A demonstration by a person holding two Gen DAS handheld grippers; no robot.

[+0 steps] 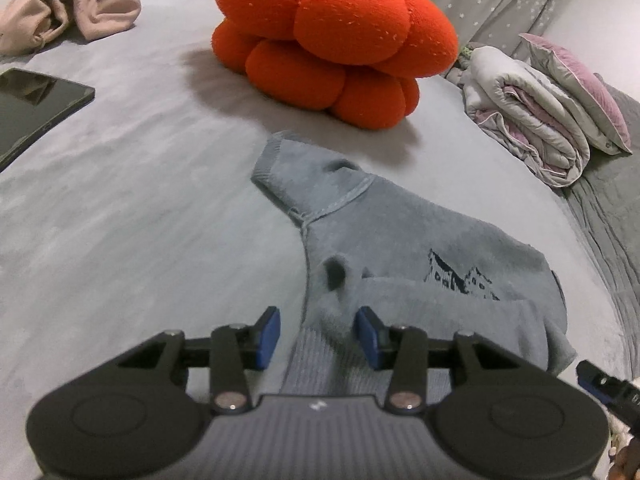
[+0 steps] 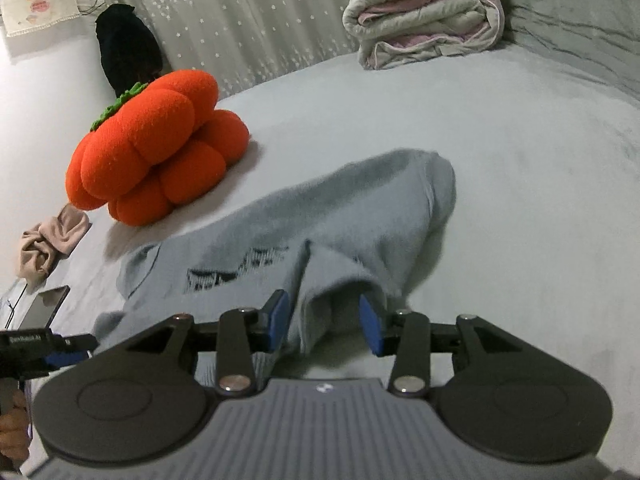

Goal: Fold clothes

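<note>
A grey-blue sweater [image 1: 420, 240] lies partly folded on the pale grey bed [image 1: 120, 220], filling the centre and lower right of the left wrist view; one short sleeve points toward the upper middle of the frame and a dark house print shows at the right of its chest. The left gripper [image 1: 318, 332] sits at the bottom of that frame with its blue pads partly apart; a raised fold of the sweater's ribbed hem stands between them, and the pads do not appear to press on it. In the right wrist view the sweater [image 2: 360, 208] runs from lower left to centre right, and the right gripper [image 2: 324, 322] at the bottom centre is likewise partly open, with a bunched edge of cloth between its pads and a gap visible on either side. The left gripper's tip also shows at the lower left edge of the right wrist view. An orange pumpkin-shaped cushion [image 1: 332, 40] rests on the bed beyond the sweater, near it but apart. A rolled quilt [image 1: 532, 116] lies at the right of the left view, a beige garment [image 1: 68, 12] in the upper left corner, and a dark tablet [image 1: 36, 100] at the left edge
</note>
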